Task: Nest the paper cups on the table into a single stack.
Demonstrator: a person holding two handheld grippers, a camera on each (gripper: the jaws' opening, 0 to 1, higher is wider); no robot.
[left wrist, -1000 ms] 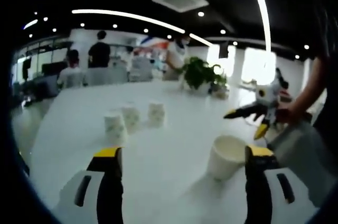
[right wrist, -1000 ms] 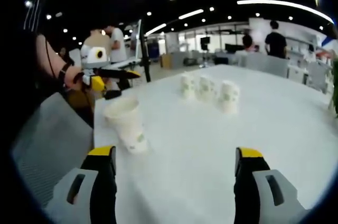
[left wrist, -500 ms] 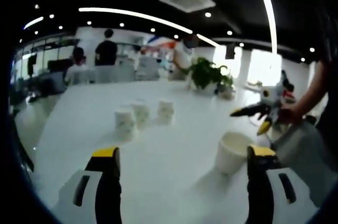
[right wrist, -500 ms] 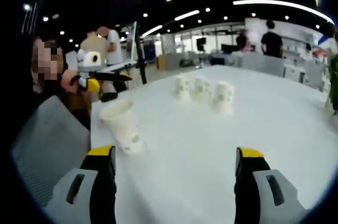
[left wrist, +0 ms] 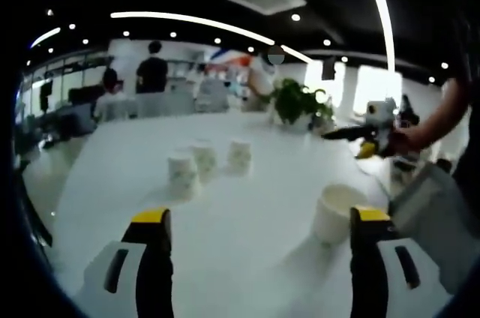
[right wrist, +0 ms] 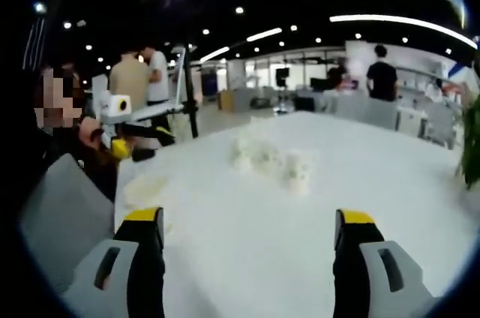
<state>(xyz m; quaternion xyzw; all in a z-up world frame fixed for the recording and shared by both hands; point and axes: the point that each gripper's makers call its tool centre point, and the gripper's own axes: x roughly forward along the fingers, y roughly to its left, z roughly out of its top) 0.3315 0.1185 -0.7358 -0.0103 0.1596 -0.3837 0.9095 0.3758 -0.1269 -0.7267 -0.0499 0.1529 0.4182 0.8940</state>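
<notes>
Cups: upright cup [left wrist: 335, 213] looks empty, three inverted [left wrist: 202, 164]; left gripper [left wrist: 255, 222], right gripper [right wrist: 247, 222] both wide, holding nothing.

Bare table [left wrist: 247, 213] leads to three cups [left wrist: 204, 162]; apparently nothing between.

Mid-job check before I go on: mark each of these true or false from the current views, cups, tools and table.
1. Three paper cups stand mouth-down in a cluster on the white table. True.
2. A fourth cup, the upright cup, stands mouth-up apart from them. True.
3. The left tool grips the upright cup. False: its jaws are spread and empty; the cup stands beside the right-hand jaw.
4. All cups are already nested. False: none is stacked yet.
5. The right tool is open and empty. True.
</notes>
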